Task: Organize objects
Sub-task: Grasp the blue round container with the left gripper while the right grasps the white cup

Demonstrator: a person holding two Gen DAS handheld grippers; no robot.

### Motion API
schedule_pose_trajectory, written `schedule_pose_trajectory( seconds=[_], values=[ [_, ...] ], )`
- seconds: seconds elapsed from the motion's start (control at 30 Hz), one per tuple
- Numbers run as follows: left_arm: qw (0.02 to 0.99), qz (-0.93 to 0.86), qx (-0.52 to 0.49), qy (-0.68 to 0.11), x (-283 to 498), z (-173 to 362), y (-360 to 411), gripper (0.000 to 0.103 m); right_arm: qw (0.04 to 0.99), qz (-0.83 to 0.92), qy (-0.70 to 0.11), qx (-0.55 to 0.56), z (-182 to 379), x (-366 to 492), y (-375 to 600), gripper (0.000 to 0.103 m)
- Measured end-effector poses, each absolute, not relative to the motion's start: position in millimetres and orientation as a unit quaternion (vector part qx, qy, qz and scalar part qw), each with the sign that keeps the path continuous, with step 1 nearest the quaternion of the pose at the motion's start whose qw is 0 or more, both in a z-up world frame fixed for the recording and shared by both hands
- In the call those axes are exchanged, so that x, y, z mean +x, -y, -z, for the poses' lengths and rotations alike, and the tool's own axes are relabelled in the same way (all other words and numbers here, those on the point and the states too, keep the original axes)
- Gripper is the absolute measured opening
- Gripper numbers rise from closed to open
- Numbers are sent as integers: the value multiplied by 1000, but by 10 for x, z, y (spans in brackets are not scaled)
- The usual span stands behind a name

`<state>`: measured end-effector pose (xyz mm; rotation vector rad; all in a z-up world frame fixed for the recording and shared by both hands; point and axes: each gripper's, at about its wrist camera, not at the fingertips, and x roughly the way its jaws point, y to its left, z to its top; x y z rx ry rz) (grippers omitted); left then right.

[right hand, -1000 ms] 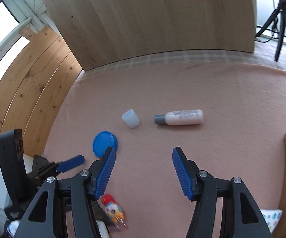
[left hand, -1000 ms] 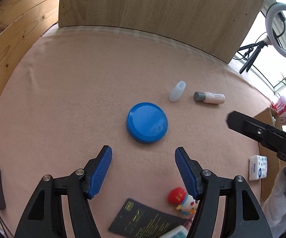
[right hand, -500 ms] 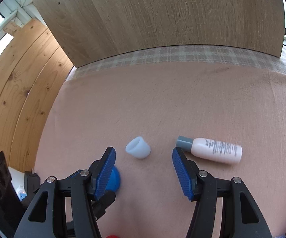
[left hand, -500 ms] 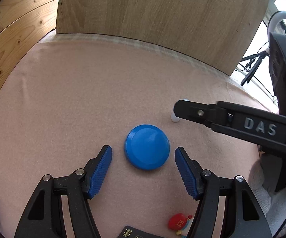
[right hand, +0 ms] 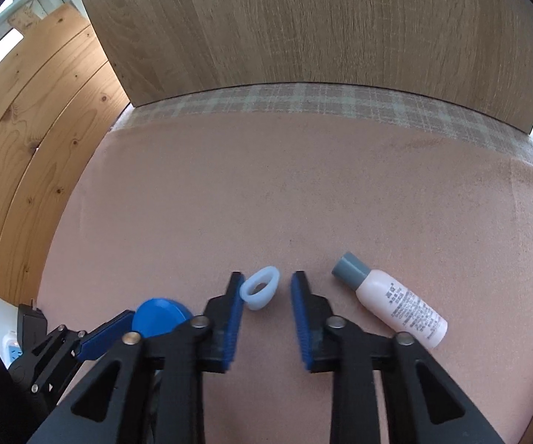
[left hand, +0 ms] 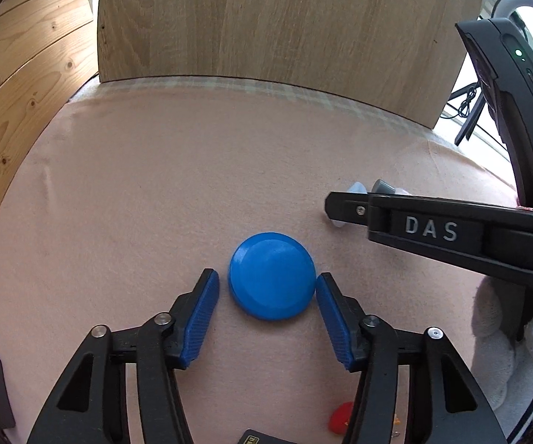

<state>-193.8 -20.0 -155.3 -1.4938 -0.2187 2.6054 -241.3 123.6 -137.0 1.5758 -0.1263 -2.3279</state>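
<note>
Left gripper (left hand: pixel 268 290) jaws spread around blue lid (left hand: pixel 272 275), gripping nothing. Right gripper (right hand: pixel 266 288) jaws partly spread around translucent cap (right hand: pixel 260 292), beside bottle (right hand: pixel 395 303), nothing clamped. Close evenly, low against pink tabletop (left hand: pixel 155 185).

A round lid (left hand: pixel 272 280) lies flat on the cloth-covered table (left hand: pixel 155 203), between the left gripper's (left hand: pixel 267 288) fingers; to its right a small cap (right hand: pixel 260 288) lies on its side between the right gripper's (right hand: pixel 267 288) fingers; a bottle (right hand: pixel 392 299) lies just right of the cap; a wooden board (right hand: pixel 303 26) stands behind everything.
</note>
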Motion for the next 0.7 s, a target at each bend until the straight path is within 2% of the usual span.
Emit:
schedule_pose_trajectory(
  seconds=[0.07,0.37,0.7],
  values=[
    [67,-862,-495,80,-1948,1552,227,53,169,813,51,555,1378,-2390,-1258,12],
    [66,-860,-498,91,-1913,1563,248,52,185,809,35,557,1347,-2151,-1300,9],
    [65,-850,-511,111,-1818,1505,268,52,194,805,75,556,1216,-1756,-1578,9]
  ],
)
